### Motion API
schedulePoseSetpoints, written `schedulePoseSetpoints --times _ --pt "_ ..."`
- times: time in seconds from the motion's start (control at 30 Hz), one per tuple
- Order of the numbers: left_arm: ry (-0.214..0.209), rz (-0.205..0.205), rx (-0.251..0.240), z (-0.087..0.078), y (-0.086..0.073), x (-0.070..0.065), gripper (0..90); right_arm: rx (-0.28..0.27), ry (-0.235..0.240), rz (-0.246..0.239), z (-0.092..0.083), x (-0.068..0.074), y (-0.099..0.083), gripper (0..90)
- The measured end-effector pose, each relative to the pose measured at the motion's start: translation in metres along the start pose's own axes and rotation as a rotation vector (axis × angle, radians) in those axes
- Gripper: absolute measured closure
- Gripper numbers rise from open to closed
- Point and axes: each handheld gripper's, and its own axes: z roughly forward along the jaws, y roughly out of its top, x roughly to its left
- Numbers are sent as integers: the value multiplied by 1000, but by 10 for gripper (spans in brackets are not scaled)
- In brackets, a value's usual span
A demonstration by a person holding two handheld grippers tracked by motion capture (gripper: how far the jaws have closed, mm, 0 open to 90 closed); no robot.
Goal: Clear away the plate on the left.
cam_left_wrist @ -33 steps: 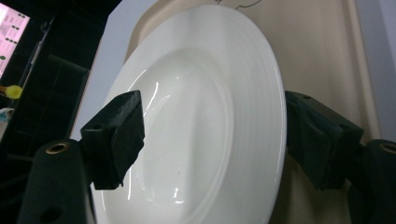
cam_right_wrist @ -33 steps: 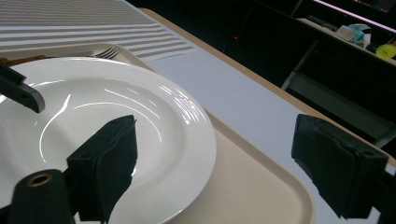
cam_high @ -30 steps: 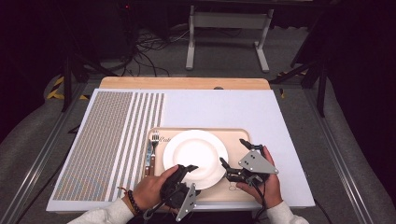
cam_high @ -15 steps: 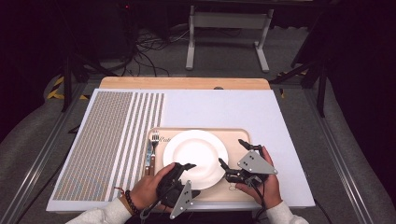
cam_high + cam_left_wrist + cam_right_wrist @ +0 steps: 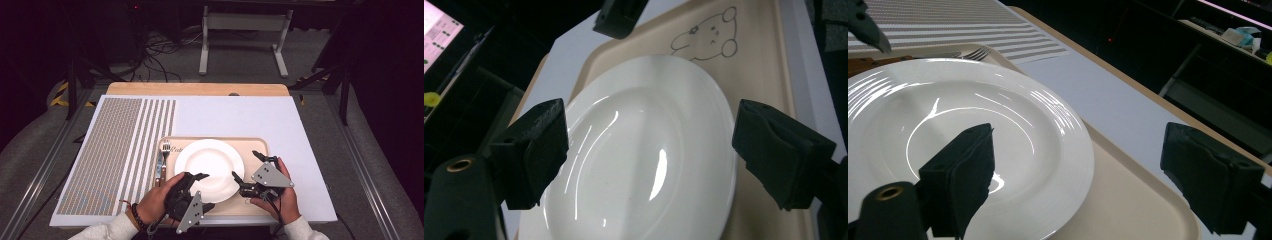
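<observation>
Plate (image 5: 209, 169) on tray (image 5: 257, 144), flanked by both grippers; nothing gripped yet.
Left gripper (image 5: 200, 191) and right gripper (image 5: 247, 167) are held spread at the plate's near rim, nothing pinched; lifting is judged still to come. Fork (image 5: 165, 159) beside the plate is seen from above; a bear drawing (image 5: 707, 31) is shown in the left gripper view.

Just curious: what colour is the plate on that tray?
Plain glossy white plate; the left gripper view shows it best.

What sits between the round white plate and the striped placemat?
A fork and a wooden-handled knife lie on the beige tray between them, per the high view.
</observation>
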Motion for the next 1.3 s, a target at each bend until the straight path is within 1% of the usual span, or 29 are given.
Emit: schedulePoseSetpoints --times 0.13,0.33,0.37,0.4,0.43,0.6,0.73,0.8,0.83,0.93,0.97,1.03,1.07,1.17,1.2,1.23,1.27,1.3 --pt "16 -28 -12 -4 0 8 160 0 3 -4 0 1 0 151" --pt "49 -55 -15 -10 -4 20 157 5 15 -10 1 3 0 151" --pt "49 -55 -15 -10 -4 20 157 5 16 -11 1 4 0 152" --pt "59 -60 -15 -12 -5 22 157 5 16 -11 1 4 0 152" --pt "59 -65 -16 -12 -6 24 156 8 23 -13 1 5 0 151" --pt "90 -102 -12 -19 -13 37 156 10 29 -17 1 5 0 151" --pt "111 -134 -7 -23 -19 45 153 13 36 -19 1 6 0 151" --pt "122 -139 0 -25 -21 48 152 14 41 -22 2 7 -1 151" --pt "127 -152 -2 -26 -22 50 152 16 42 -25 2 7 -1 151" --pt "132 -176 -8 -30 -27 55 151 18 45 -24 2 9 -1 151" --pt "136 -177 -7 -30 -28 57 151 19 47 -26 2 9 -1 151" --pt "135 -192 -11 -32 -30 59 148 19 47 -24 2 10 -1 151" --pt "139 -193 -10 -32 -32 59 149 19 47 -24 2 10 -2 151" --pt "126 -190 -18 -33 -35 60 129 26 54 -28 2 13 -3 152" --pt "127 -186 -13 -33 -36 60 129 26 54 -28 2 13 -3 152" --pt "139 -180 2 -33 -37 59 129 28 54 -31 3 14 -3 151" --pt "143 -181 6 -32 -37 59 126 28 56 -29 3 14 -3 152" --pt "142 -193 11 -33 -40 60 123 29 57 -28 3 15 -3 151"
